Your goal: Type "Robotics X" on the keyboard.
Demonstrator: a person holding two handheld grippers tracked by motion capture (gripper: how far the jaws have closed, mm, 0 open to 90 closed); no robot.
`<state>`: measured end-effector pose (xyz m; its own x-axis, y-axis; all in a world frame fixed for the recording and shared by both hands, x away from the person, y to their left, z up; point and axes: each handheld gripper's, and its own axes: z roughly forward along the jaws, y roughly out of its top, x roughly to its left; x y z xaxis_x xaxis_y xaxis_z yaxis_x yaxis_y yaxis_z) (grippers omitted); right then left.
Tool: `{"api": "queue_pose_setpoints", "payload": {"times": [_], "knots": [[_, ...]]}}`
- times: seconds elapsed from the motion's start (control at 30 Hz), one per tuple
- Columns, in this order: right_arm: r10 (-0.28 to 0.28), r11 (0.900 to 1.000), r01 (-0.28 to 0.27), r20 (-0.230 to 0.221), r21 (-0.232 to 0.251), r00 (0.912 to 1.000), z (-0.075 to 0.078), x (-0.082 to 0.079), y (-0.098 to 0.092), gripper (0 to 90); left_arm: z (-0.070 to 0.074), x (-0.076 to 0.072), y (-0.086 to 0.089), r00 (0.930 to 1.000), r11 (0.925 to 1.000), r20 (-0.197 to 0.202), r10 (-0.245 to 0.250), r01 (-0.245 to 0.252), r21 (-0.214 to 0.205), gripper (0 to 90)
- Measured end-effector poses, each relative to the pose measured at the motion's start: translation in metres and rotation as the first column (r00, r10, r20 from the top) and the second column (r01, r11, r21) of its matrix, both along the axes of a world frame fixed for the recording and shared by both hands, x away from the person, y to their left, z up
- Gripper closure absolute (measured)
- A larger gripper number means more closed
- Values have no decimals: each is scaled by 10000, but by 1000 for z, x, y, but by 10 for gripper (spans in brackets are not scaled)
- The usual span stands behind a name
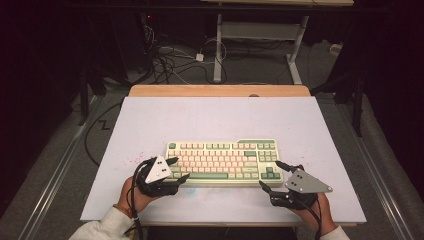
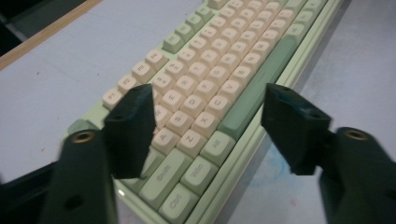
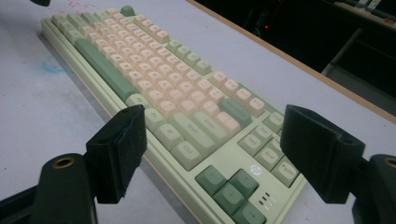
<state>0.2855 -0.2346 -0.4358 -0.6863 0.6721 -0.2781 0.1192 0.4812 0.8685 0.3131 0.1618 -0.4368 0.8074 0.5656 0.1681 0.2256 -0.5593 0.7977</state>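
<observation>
Framing the pale-green plastic keyboard with cream and green keycaps from both ends, I've got it lying flat near the front-middle of the white table board, long edge toward me. Left gripper sits at the kbd's left end w/ jaws spread wide, one over the left key rows, the other off the front edge by the spacebar; nothing held. Right gripper mirrors it at the right end, jaws also wide & empty, straddling the arrow-key corner. I judge that symmetric placement is so each side can pinch an end across its depth & keep the kbd level for a two-handed lift or shift. No contact I can confirm yet.
</observation>
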Motion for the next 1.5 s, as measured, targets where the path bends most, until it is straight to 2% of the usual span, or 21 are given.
{"api": "queue_pose_setpoints", "payload": {"times": [0.13, 0.2, 0.33, 0.43, 0.53, 0.97, 1.5], "knots": [[45, 10000, -45, -6, -40, 10000, -1, 1, 2, 237, 3, 6, -11, 9981, 9986, -324, -530, 530, -11, 652], [96, 9999, -96, -31, -101, 9999, -2, 1, 2, 238, 3, 9, -16, 9969, 9978, -441, -656, 659, 67, 745], [125, 9998, -126, -67, -165, 9999, -3, 2, 3, 241, 4, 16, -25, 9943, 9952, -695, -809, 845, 501, 865], [143, 9997, -145, -115, -194, 9998, -4, 2, 3, 242, 6, 21, -33, 9925, 9893, -830, -901, 988, 1071, 875], [212, 9994, -216, -138, -272, 9997, -4, 3, 4, 248, 6, 26, -41, 9896, 9880, -1079, -951, 1071, 1113, 875], [273, 9990, -278, -131, -349, 9995, -5, 3, 4, 248, 0, 42, -67, 9809, 9774, -1528, -1205, 1441, 1548, 873], [246, 9986, -250, -96, -474, 9997, -6, 3, 4, 249, -8, 49, -76, 9804, 9730, -1642, -1085, 1386, 1847, 873]]}}
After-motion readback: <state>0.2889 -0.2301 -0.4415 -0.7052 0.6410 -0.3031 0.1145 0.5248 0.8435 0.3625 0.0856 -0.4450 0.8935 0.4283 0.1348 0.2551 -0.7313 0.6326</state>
